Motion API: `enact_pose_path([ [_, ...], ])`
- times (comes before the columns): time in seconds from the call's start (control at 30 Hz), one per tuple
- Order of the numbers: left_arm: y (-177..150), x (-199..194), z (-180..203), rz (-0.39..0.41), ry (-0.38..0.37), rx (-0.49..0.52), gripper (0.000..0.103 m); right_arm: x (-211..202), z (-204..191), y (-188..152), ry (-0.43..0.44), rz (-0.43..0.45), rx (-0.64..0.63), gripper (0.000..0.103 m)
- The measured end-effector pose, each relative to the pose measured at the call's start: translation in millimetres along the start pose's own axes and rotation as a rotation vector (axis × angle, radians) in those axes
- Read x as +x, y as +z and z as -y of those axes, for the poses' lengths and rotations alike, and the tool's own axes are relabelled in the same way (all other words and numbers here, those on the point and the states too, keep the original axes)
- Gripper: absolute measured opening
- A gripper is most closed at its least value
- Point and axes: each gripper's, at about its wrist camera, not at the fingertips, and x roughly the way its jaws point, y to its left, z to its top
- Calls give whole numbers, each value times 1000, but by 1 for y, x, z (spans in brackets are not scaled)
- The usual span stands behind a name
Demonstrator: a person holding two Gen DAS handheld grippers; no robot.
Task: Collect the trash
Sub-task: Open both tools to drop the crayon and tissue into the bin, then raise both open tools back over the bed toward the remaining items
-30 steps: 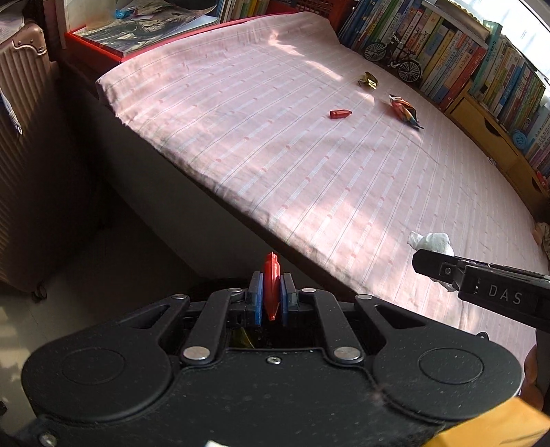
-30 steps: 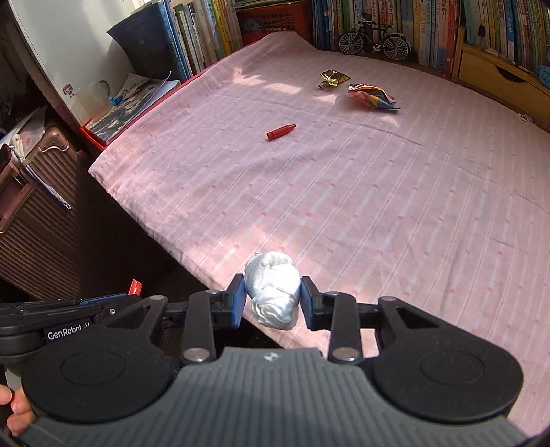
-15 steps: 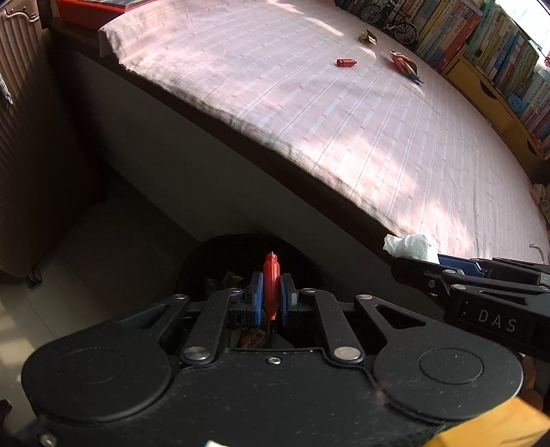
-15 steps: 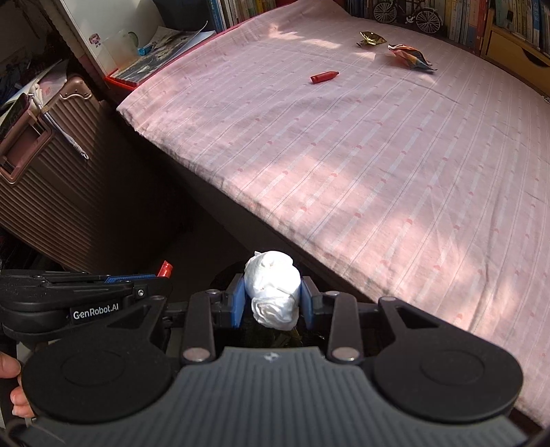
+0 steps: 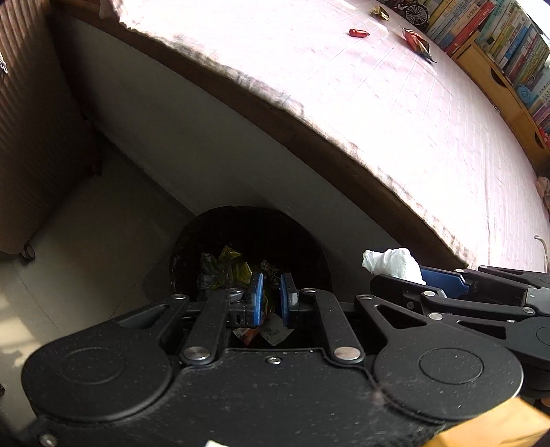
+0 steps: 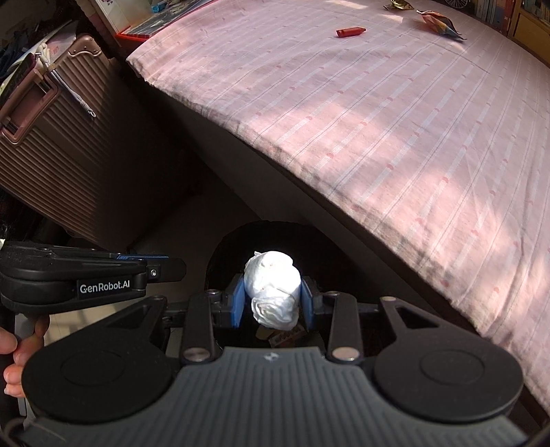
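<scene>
A black round bin (image 5: 247, 215) stands on the floor against the side of the bed and holds several crumpled wrappers (image 5: 227, 266). My left gripper (image 5: 271, 292) hangs over its mouth, slightly open, with nothing between the blue pads. My right gripper (image 6: 271, 299) is shut on a white tissue wad (image 6: 271, 282) above the same bin (image 6: 220, 254). In the left wrist view the tissue wad (image 5: 395, 263) shows at the right. On the pink bedsheet (image 6: 378, 120) lie a small red piece (image 6: 350, 32), a colourful wrapper (image 6: 441, 17) and a gold wrapper (image 6: 398, 4).
A ribbed suitcase (image 6: 51, 137) stands on the floor left of the bin. The bed's side panel (image 5: 206, 137) rises just behind the bin. Bookshelves (image 5: 498, 41) and a toy bicycle (image 5: 414, 10) line the far side. A person's hand (image 6: 13, 361) grips the left gripper's handle.
Both grippers came down from bed height to just over the bin. The red piece that the left gripper held is gone from its fingers. The right still holds the tissue.
</scene>
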Motion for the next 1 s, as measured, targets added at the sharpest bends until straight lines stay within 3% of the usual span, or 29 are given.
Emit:
enact_pose_path([
  [0.23, 4, 6, 5, -2, -2, 17, 11, 4, 2, 5, 1, -9, -12, 44],
  [0.37, 4, 3, 3, 4, 7, 23, 16, 7, 3, 7, -4, -12, -16, 58],
  [0.47, 6, 4, 4, 5, 19, 15, 27, 9, 3, 8, -1, -20, -19, 61],
  [0.83, 9, 0, 6, 22, 34, 12, 36, 5, 5, 9, -12, -12, -5, 64],
  [1.0, 17, -11, 10, 65, 40, 17, 42, -5, 8, 12, 1, 11, 8, 64],
])
